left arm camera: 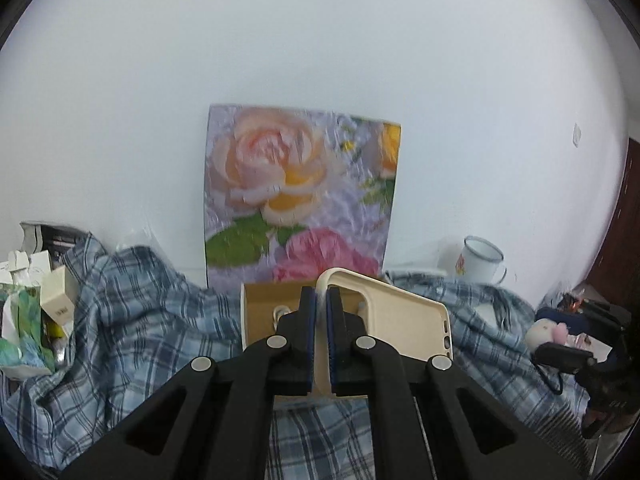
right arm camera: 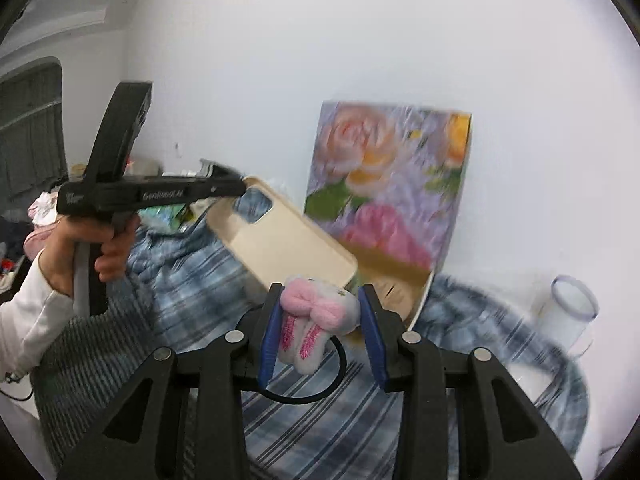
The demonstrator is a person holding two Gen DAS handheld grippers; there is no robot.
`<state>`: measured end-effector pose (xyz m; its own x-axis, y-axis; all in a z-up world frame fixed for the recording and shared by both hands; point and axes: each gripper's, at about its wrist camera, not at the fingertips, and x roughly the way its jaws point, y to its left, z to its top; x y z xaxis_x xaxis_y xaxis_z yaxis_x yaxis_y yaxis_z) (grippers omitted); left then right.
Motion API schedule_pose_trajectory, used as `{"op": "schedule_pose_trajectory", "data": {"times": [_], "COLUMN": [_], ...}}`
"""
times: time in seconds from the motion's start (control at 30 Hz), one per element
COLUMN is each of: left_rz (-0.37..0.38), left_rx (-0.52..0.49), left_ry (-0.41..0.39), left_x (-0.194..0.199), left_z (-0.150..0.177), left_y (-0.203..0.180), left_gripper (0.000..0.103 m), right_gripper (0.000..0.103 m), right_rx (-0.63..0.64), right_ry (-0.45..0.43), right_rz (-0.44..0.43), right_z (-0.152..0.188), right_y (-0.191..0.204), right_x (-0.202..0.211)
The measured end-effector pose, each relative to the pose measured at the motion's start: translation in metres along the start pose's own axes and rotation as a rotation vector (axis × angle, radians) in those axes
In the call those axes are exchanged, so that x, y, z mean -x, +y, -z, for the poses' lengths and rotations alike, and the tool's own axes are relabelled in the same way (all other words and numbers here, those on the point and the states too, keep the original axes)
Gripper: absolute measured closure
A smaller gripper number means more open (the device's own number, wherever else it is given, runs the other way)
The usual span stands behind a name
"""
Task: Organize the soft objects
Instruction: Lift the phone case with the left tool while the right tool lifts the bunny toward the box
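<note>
while the cream phone case [left arm camera: 384, 312] hangs in the air over the open cardboard box [left arm camera: 264, 312], the left tool [left arm camera: 321, 300] is clamped on its rim; the right tool [right arm camera: 320, 308] is closed on a pink and white plush bunny [right arm camera: 320, 312] with a black loop; a plaid cloth [left arm camera: 140, 320] lies beneath; a flower picture [left arm camera: 300, 188] leans on the white wall, an enamel mug [left arm camera: 480, 260] beside it; a hand [right arm camera: 80, 248] in a white sleeve grips the left tool's handle.
</note>
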<state>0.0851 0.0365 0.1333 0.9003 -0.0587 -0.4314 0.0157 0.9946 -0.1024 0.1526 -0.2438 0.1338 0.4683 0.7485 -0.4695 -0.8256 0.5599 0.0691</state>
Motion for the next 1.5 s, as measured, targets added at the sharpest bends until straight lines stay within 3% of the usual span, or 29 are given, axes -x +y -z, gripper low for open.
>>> {"op": "schedule_pose_trajectory", "data": {"times": [0.27,0.6,0.9,1.13,1.5], "left_rz": [-0.027,-0.041,-0.032,-0.025,-0.022], "left_rx": [-0.010,-0.021,-0.043,-0.031,-0.018], "left_ry": [-0.067,-0.112,-0.156,-0.149,-0.067], "left_x": [0.012,0.003,-0.011,-0.027,-0.068], "left_z": [-0.032,-0.061,-0.097,-0.105,-0.080], "left_y": [0.005,0.008,-0.002,-0.003,0.012], "left_gripper": [0.098,0.097,0.097,0.097,0.096], "right_gripper": [0.067,0.067,0.066,0.066,0.066], "right_rx": [0.068,0.044,0.047,-0.023,-0.080], "right_ry": [-0.094,-0.248,-0.303,-0.341,-0.299], "right_rz": [0.048,0.019,0.014,-0.020,-0.072], "right_z": [-0.047,-0.096,-0.132,-0.138,-0.115], "right_y": [-0.001,-0.006,-0.008,-0.023,-0.037], "right_x": [0.017,0.030,0.019,0.000,-0.042]}}
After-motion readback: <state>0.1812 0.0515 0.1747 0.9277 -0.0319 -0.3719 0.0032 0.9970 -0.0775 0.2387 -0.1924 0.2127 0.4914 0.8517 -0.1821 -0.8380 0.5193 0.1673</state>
